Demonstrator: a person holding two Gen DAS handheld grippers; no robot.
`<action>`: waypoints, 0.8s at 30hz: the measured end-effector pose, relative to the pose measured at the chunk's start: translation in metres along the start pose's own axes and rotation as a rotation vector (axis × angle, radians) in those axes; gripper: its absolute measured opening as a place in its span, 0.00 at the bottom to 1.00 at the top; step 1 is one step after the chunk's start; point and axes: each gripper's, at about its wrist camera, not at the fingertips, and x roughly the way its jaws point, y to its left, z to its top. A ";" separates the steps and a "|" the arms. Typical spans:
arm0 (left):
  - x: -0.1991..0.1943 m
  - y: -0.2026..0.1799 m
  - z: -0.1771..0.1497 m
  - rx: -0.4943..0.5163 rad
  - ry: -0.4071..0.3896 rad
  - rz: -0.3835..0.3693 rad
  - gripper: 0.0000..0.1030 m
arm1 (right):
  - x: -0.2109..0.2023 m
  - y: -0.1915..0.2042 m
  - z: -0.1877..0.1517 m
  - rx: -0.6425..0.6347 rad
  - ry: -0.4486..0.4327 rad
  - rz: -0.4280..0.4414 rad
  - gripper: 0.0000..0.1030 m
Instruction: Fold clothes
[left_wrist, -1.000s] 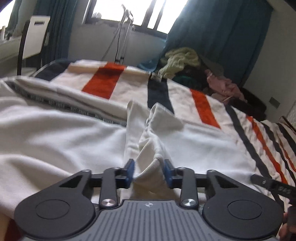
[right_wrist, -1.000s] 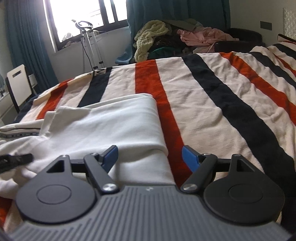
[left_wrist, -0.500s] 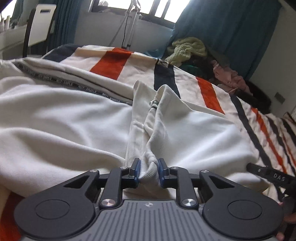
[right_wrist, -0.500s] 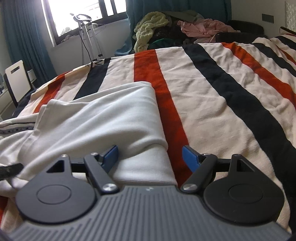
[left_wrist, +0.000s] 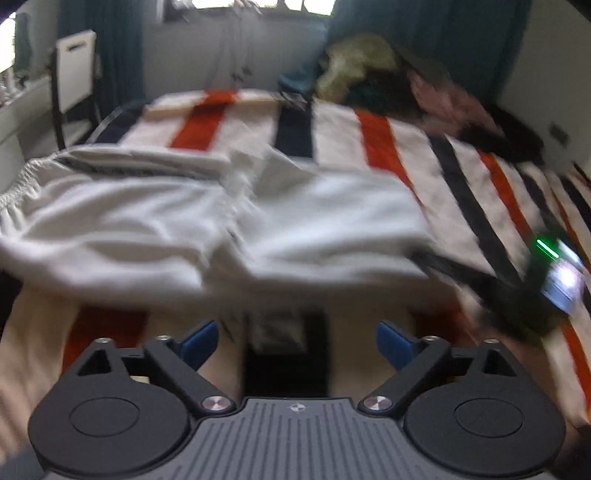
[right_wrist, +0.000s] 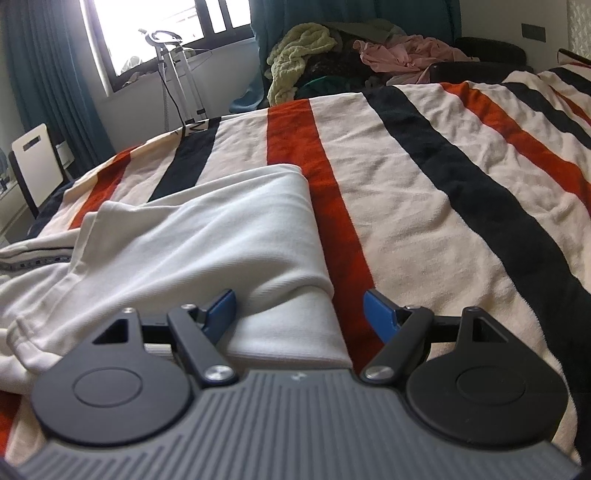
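Bedroom with teal curtains (right_wrist: 40, 74) and a bright window (right_wrist: 155, 26), white chair (right_wrist: 37, 166) at 9 o'clock, garment steamer (right_wrist: 177, 74) below the glass, heap of unfolded laundry (right_wrist: 332, 48) at 12 o'clock beyond a bed under a cream blanket (right_wrist: 424, 206) striped in orange and navy.

Seen from the left wrist, heavily blurred: left gripper (left_wrist: 297, 341) now clear of the white garment (left_wrist: 221, 221), blue pads (left_wrist: 199, 339) springing apart, nothing between them but bare blanket. One second ago, and again half a second ago, pinched tight on a ribbed hem of that same cloth; hem now dropped, garment lying at 12 o'clock from the claw, spread from 9 o'clock to roughly 2 o'clock across the stripes, its folded edge resting on the blanket. More bed in view than before, cloth farther off. At 3 o'clock, the right gripper (left_wrist: 546, 288) smeared by motion blur, green light glowing on its body.

Seen from the right wrist, sharp: right gripper (right_wrist: 299, 314) unchanged from the earlier frames, jaws held wide, neither pad pressing on anything. Folded right edge of the white garment (right_wrist: 207, 240) lying between the pads, nearer the left one, orange stripe showing in the remaining gap. Rest of the cloth trailing off toward 9 o'clock.
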 end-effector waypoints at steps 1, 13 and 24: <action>-0.012 -0.011 -0.007 0.017 0.042 -0.029 0.94 | 0.000 0.000 0.000 0.005 0.002 0.002 0.76; -0.078 -0.089 -0.032 0.135 0.235 -0.165 0.99 | 0.001 -0.004 0.002 0.040 0.016 0.002 0.76; -0.066 -0.068 -0.022 0.047 0.261 -0.151 0.99 | 0.001 -0.007 0.003 0.062 0.018 0.008 0.76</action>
